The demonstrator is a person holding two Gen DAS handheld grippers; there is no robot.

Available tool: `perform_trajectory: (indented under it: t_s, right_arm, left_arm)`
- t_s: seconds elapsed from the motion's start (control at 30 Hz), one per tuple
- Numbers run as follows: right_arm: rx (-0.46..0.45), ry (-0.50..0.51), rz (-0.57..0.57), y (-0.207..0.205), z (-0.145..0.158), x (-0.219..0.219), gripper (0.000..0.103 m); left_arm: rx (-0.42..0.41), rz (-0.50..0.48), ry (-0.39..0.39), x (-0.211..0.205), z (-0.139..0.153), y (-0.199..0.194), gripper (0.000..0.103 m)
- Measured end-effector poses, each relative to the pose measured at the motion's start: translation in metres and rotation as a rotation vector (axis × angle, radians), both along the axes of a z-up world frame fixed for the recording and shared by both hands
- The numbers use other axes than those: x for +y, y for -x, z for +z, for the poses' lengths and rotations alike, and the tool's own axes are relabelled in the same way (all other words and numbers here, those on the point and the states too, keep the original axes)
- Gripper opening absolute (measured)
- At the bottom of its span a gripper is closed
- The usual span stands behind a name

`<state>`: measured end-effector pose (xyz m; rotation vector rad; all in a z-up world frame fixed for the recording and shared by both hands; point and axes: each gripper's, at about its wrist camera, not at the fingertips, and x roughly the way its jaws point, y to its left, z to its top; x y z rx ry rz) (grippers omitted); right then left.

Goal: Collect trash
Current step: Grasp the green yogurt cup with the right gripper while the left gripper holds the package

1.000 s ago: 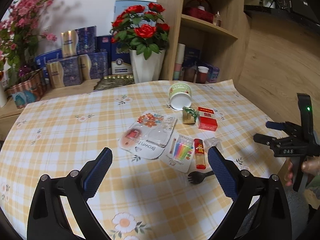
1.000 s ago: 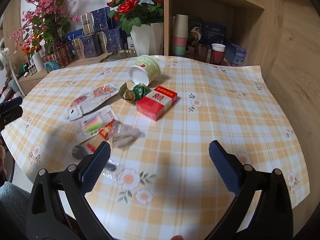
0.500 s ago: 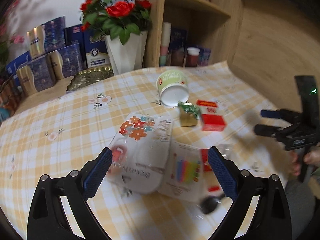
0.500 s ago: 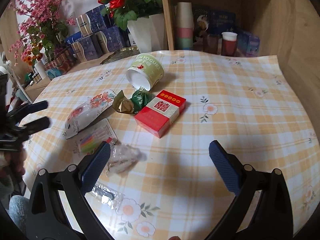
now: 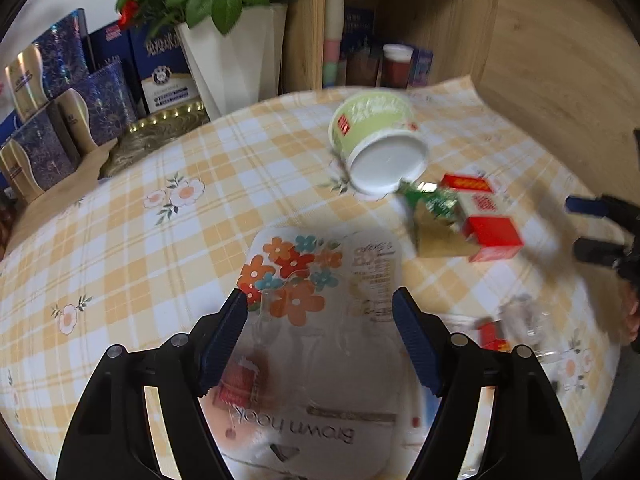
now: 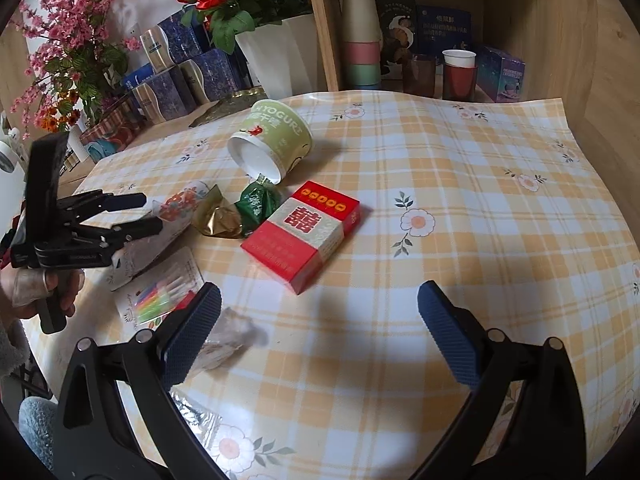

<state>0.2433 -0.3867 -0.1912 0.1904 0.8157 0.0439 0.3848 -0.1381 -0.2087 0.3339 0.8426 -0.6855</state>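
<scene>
Black claw frames, ribbed blue pads, silver screws.

Open desk far right. Blocked at left by litter: tipped yogurt cup, red box, wrappers. Walled off at far edge by vase and shelf.

Ahead of the gripper stands a round table covered with a yellow and white checked cloth printed with small flowers. Beyond the far edge of the table is a wooden shelf unit with stacked paper cups, small boxes and a red cup inside. To the left of it stands a white vase with red roses. Further left are dark blue gift boxes, pink blossom branches and a white wall. The light is soft daylight.
</scene>
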Motion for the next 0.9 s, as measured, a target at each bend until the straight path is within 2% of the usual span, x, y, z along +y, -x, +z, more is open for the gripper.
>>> perform_trajectory:
  t_s: [0.1, 0.33, 0.53, 0.7, 0.83, 0.9]
  right_arm:
    - [-0.001, -0.002, 0.007, -0.006, 0.001, -0.001, 0.097]
    - [0.000, -0.039, 0.042, -0.027, 0.007, 0.004, 0.097]
    - [0.024, -0.103, 0.067, -0.081, 0.022, 0.018, 0.097]
    - [0.055, -0.211, 0.006, -0.136, 0.028, 0.019, 0.097]
    - [0.127, -0.261, -0.076, -0.178, 0.019, 0.012, 0.097]
    - [0.186, -0.340, -0.089, -0.198, 0.007, 0.009, 0.097]
  left_arm:
    - [0.037, 0.009, -0.010, -0.001, -0.010, -0.010, 0.059]
    - [0.057, 0.045, 0.059, 0.014, -0.008, -0.012, 0.056]
    - [0.028, 0.112, 0.116, 0.040, 0.006, -0.005, 0.056]
    - [0.036, 0.171, 0.156, 0.062, 0.015, -0.003, 0.056]
    - [0.025, 0.194, 0.158, 0.075, 0.017, 0.000, 0.056]
    - [0.024, 0.201, 0.165, 0.082, 0.019, 0.001, 0.056]
